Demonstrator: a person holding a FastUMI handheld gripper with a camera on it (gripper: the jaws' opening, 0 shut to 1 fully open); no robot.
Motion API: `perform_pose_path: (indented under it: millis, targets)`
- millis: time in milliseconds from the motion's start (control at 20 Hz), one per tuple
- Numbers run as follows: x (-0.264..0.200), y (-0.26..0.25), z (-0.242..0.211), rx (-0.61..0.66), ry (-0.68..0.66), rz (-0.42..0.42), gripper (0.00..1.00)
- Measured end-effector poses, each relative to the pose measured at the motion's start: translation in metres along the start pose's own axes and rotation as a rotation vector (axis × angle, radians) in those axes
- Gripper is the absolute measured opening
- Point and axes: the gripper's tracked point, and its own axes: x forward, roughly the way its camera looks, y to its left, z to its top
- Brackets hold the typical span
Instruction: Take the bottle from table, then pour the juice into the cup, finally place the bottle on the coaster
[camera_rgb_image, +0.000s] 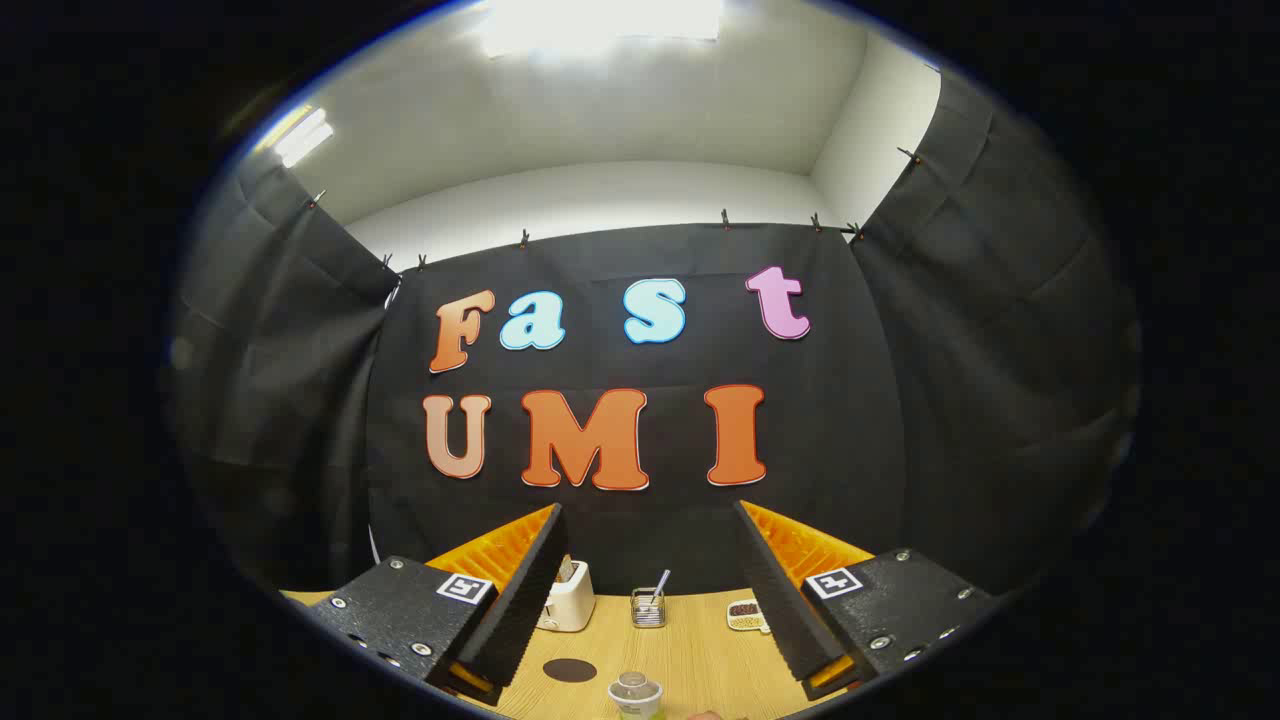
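**Claw wide open above the table, bottle just below and between its fingers**

The claw (650, 590) is spread wide and holds nothing; its two fingers (520, 600) stand far apart with only the wooden table (690, 650) and the booth's back wall between them. It looks level and rather high, so most of the table lies low and near.

The bottle (635, 693) is the thing the coming move turns on. Only its clear cap and a little of the body below show, between the fingers, close in and lower than their tips, about centred in the gap or a touch toward the left finger. It appears to stand upright, long axis vertical, so the fingers would close on its sides from either hand. To reach it, I judge the claw must drop and tip downward rather than push forward; the opening looks ample for the bottle's width.

The dark round coaster (570, 670) lies flat on the table just left of the bottle, close by the left finger.

Counted: one bottle, one coaster. Farther ahead, near the wall, are one white toaster-like box (567, 600) partly behind the left finger, one small wire holder (648, 607) with a utensil leaning in it, and one small dish (746, 615) of dark and pale bits beside the right finger. I cannot pick out a cup for certain.

The task looks barely begun: the bottle is not yet gripped.
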Motion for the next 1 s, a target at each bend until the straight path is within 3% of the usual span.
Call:
perform_pose_path:
  millis: [650,1000]
  targets:
    - [0.002,0.007,0.004,-0.005,-0.013,0.002,0.98]
    - [0.003,0.012,-0.022,-0.008,0.018,0.017,0.98]
